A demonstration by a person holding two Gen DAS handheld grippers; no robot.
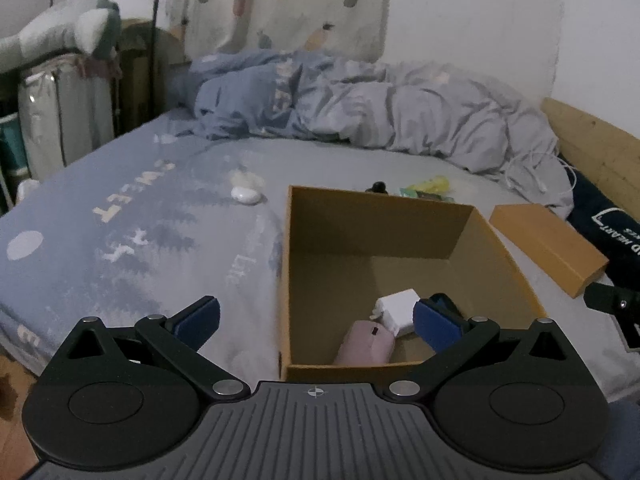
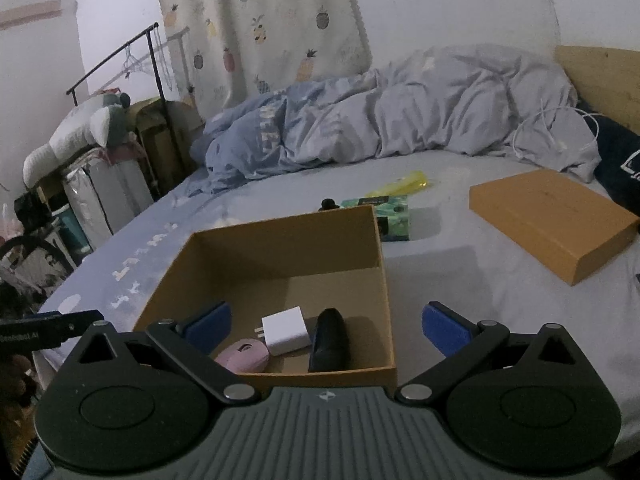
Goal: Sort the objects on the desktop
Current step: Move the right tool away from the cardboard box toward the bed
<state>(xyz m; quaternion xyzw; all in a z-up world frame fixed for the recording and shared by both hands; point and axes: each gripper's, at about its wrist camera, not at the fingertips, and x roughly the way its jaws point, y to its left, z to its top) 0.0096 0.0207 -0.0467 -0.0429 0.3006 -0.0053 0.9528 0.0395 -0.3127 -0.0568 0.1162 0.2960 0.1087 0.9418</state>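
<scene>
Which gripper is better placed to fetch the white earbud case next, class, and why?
Probably left. The white earbud case lies on the bed left of the open box, on the open left gripper's side. The right wrist view does not show it.

Premises are a domestic bedroom: a bed (image 1: 120,208) with printed sheet, rumpled duvet (image 2: 400,116), wooden headboard (image 2: 600,80), pineapple-print curtain (image 2: 260,32) and clothes rail (image 2: 120,52).
</scene>
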